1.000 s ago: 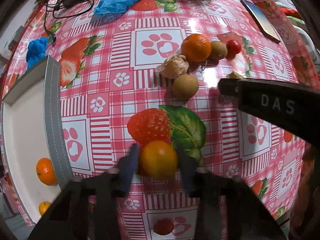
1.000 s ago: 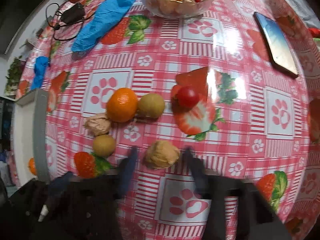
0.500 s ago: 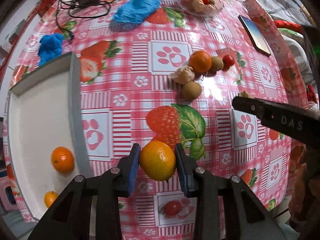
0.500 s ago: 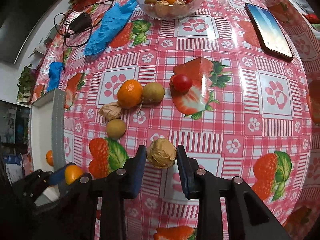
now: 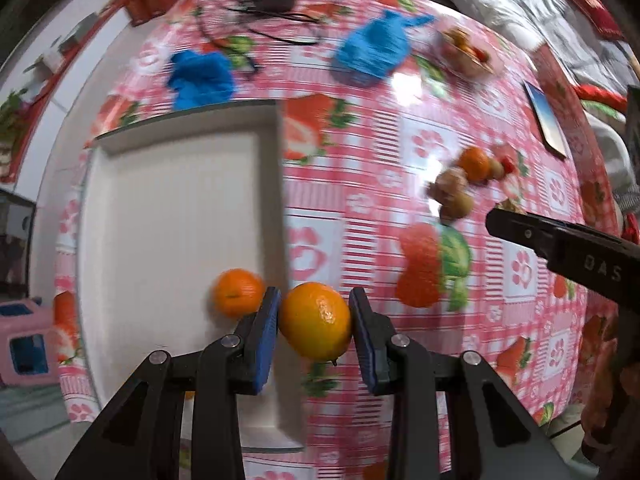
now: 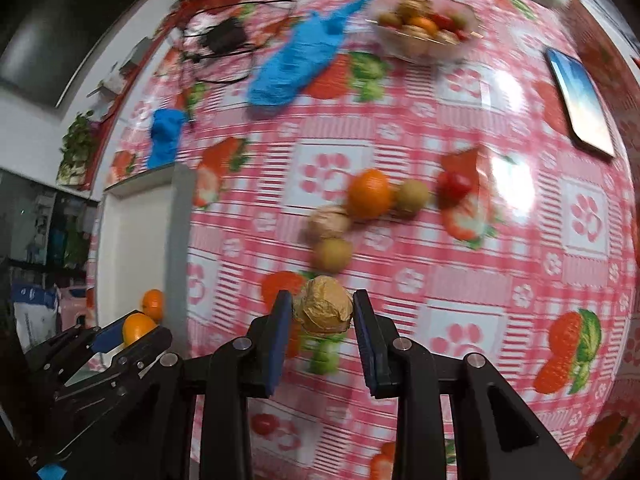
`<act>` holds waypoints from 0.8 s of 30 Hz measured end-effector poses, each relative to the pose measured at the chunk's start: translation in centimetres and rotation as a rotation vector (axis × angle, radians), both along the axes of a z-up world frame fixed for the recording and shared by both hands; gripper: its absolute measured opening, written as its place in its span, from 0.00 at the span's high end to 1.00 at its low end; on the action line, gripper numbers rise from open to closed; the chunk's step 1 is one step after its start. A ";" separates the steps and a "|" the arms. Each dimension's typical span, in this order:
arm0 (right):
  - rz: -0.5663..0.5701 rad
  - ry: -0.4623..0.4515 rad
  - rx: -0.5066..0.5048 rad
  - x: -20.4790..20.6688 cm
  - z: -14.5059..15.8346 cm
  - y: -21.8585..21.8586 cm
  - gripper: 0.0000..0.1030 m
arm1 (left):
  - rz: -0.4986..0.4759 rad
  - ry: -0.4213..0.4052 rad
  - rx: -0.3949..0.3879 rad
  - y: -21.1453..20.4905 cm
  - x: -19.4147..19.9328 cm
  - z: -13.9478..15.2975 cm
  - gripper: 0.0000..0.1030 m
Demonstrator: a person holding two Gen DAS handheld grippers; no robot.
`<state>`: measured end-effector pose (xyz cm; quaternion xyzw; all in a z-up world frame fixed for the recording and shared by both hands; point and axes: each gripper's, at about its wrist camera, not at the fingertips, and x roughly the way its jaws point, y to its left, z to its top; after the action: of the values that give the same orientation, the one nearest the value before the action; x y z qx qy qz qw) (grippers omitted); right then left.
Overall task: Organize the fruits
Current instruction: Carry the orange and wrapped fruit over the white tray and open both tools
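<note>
My left gripper [image 5: 314, 322] is shut on a yellow-orange citrus fruit [image 5: 315, 321], held in the air over the right rim of the white tray [image 5: 172, 216]. One orange [image 5: 237, 293] lies in the tray just left of my fingers. My right gripper [image 6: 322, 314] is shut on a tan walnut [image 6: 324, 310], lifted above the checked tablecloth. Beyond it on the cloth lie an orange [image 6: 369, 193], a wrinkled walnut [image 6: 329, 221], two brown-green round fruits [image 6: 332, 255] [image 6: 412, 196] and a small red fruit [image 6: 454, 185]. In the right wrist view the left gripper [image 6: 120, 334] shows at lower left.
A glass bowl [image 6: 424, 26] of mixed fruit stands at the far side. Blue gloves [image 6: 304, 56] [image 6: 165, 136], a charger with black cable [image 6: 224, 36] and a phone [image 6: 582, 100] lie on the table. The right gripper's arm [image 5: 568, 248] crosses the left wrist view.
Both grippers have risen with their fruit. The left one has carried the citrus leftward from the cloth to the tray's rim; the right one has lifted the walnut off the table.
</note>
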<state>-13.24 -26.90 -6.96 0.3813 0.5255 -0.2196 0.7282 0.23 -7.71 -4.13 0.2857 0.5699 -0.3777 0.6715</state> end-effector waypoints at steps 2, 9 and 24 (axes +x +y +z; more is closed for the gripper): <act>0.037 -0.016 -0.002 1.9 0.6 1.0 0.68 | 0.031 -0.011 0.002 0.9 1.4 0.2 0.63; 0.137 -0.051 -0.001 7.2 1.2 4.0 0.68 | 0.120 -0.054 0.007 3.6 5.9 0.2 0.63; 0.306 -0.029 0.020 16.5 -0.9 9.2 0.68 | 0.183 -0.051 0.060 6.3 9.7 -3.2 0.63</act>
<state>3.29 -17.69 -7.86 0.3070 0.5688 -0.0953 0.7571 9.90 -1.42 -7.29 0.2621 0.5873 -0.2901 0.7087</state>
